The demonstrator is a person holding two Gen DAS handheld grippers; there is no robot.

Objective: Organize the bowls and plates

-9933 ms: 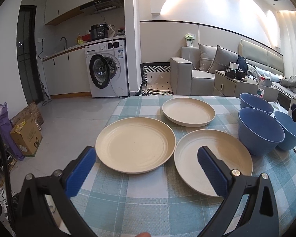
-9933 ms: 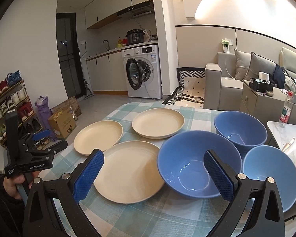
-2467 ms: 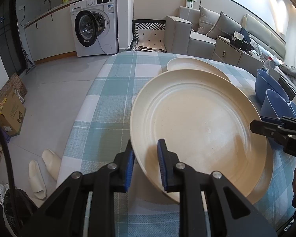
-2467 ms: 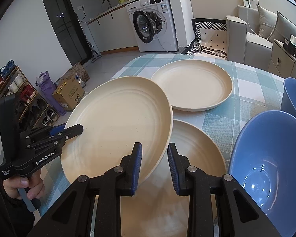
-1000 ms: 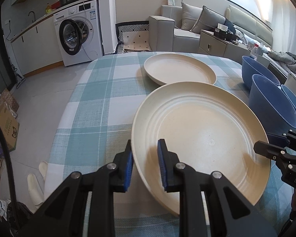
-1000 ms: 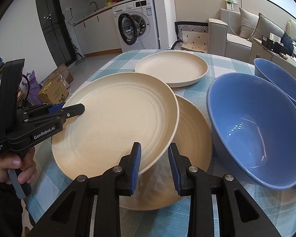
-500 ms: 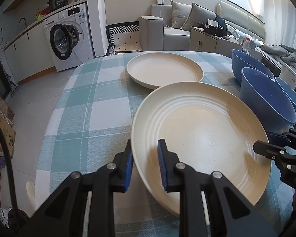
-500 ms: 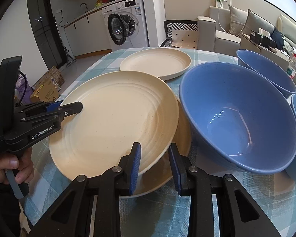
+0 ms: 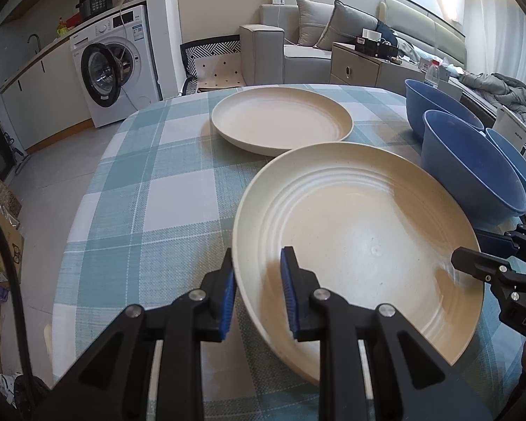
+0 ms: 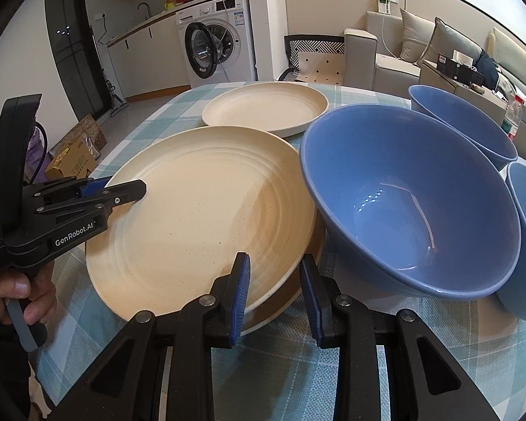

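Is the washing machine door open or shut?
Open. The washing machine has its round door swung outward, showing the drum inside.

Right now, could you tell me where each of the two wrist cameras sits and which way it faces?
Left wrist: behind the left gripper, angled down across the checked tablecloth at the held round cream plate; the right gripper juts in from the right edge.
Right wrist: behind the right gripper, angled down at that plate and the big blue bowl; a hand with the left gripper shows.
Shared: the held plate, the far cream plate, the bowl.
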